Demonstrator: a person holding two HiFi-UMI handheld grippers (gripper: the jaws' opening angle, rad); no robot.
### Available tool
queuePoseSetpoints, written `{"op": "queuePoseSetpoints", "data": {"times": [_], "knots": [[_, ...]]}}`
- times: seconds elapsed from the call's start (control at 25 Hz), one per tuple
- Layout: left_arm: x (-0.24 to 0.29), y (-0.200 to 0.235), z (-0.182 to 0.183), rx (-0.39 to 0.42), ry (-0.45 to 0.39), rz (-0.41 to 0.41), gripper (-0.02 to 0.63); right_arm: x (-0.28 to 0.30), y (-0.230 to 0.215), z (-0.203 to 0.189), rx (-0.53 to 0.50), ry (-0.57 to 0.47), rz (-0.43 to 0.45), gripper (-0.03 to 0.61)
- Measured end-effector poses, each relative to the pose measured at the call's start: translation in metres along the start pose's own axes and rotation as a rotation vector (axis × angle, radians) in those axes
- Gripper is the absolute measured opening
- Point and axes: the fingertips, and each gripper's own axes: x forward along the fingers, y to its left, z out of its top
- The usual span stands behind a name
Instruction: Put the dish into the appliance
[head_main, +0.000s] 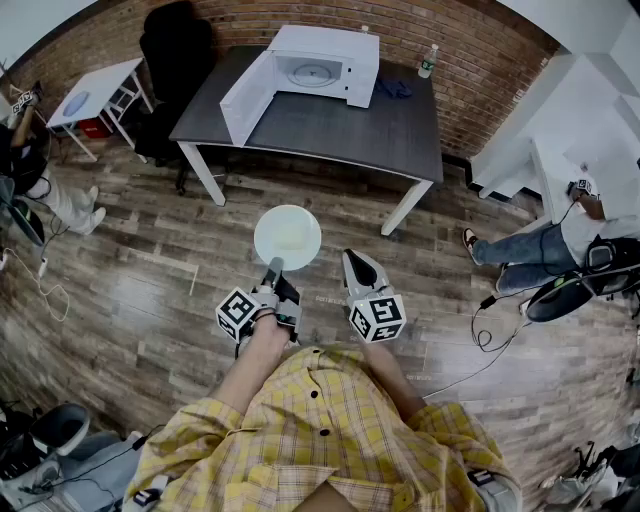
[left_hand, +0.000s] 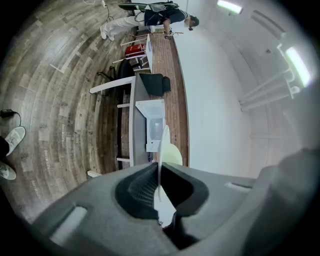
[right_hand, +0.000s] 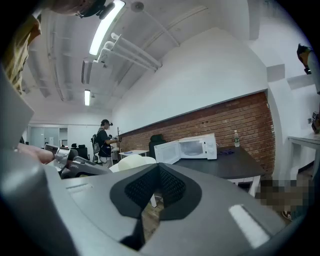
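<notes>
A white dish (head_main: 287, 237) is gripped by its rim in the left tongs (head_main: 272, 267), above the floor (head_main: 140, 300), well apart from the open microwave (head_main: 325, 65) on the surface (head_main: 385, 130). The right tongs (head_main: 356, 262) are closed, empty.

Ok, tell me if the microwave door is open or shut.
Open. The microwave on the table has its door swung out to the side, and the turntable inside shows.

The dark grey worktop (head_main: 390, 135) on white legs stands on the wood-plank floor (head_main: 150, 290) and carries a white microwave (head_main: 330, 62) at its back edge, door swung open, a blue cloth (head_main: 395, 88) just beside it and a bottle (head_main: 428, 62) at the far right corner
</notes>
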Motion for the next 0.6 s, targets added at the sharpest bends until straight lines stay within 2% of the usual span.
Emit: {"op": "queuePoseSetpoints", "data": {"times": [0.6], "knots": [[-0.009, -0.004, -0.016, 0.014, -0.009, -0.006, 0.009, -0.02, -0.004, -0.004, 0.018, -0.004, 0.007, 0.005]]}}
